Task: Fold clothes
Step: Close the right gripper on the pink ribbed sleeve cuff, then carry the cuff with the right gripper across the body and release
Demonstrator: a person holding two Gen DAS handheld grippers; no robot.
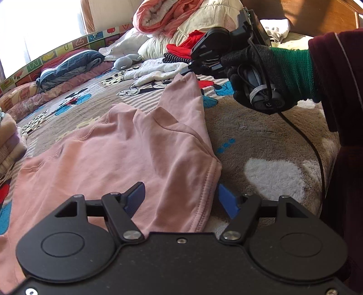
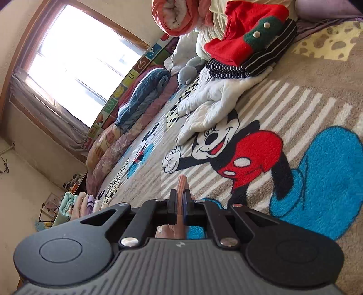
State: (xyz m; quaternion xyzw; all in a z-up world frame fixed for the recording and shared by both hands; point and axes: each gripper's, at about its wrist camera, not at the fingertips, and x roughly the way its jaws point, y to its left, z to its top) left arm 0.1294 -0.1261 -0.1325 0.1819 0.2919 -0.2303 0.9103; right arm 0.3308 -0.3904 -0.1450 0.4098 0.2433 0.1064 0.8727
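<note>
Pink shirt (image 1: 118,158) lies spread on the cartoon blanket (image 1: 261,140); its hem passes between the spread fingers of the left gripper (image 1: 181,199) — neither pad touching; farther off, the right gripper (image 2: 180,202) pinches a pulled-up corner; beyond — white garment (image 2: 211,104), striped and red clothes (image 2: 245,40), bedding.

To your right of the pink top (image 1: 127,154), the blanket (image 1: 267,145) lies bare, so your left gripper (image 1: 180,199) has room to pass there. Ahead of your right gripper (image 2: 180,202), the striped stretch of blanket is bare up to the white garment (image 2: 213,104). Beyond that, the red and striped pile (image 2: 249,45) and the rolled quilts (image 1: 172,15) block the way. On the left edge, folded stacks (image 1: 9,140) crowd the top.
</note>
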